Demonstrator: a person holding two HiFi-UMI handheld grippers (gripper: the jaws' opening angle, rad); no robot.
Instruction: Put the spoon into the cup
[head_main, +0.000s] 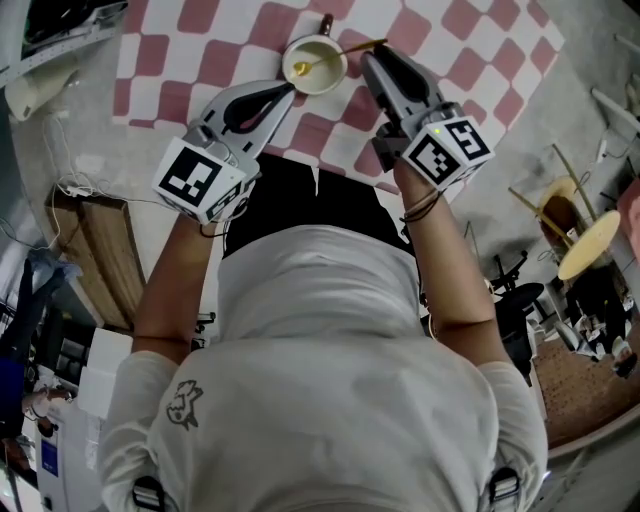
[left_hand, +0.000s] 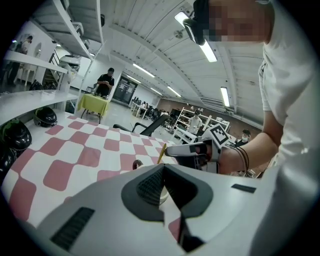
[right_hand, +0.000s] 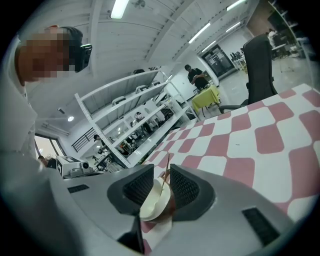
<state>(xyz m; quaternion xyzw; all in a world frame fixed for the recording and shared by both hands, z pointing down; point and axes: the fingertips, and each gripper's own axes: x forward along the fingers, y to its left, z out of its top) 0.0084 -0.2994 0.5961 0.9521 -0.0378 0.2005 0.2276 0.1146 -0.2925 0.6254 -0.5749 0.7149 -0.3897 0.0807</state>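
Spoon (head_main: 345, 52) in cup (head_main: 328, 82) on checkered cloth (head_main: 200, 50); left gripper (head_main: 289, 91) pressed together, right gripper (head_main: 369, 59) slightly spread, flanking cup.

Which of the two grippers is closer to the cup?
Left, narrowly, going by the head view. The left gripper has its tips at the near-left rim of the cup; the right gripper sits just off its right side, with a small gap.

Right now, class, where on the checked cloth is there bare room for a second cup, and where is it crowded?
Bare: the pink-and-white checked cloth left of the left gripper, and right of the right gripper. Crowded: the middle, where both grippers flank the round cream cup holding the yellow spoon.
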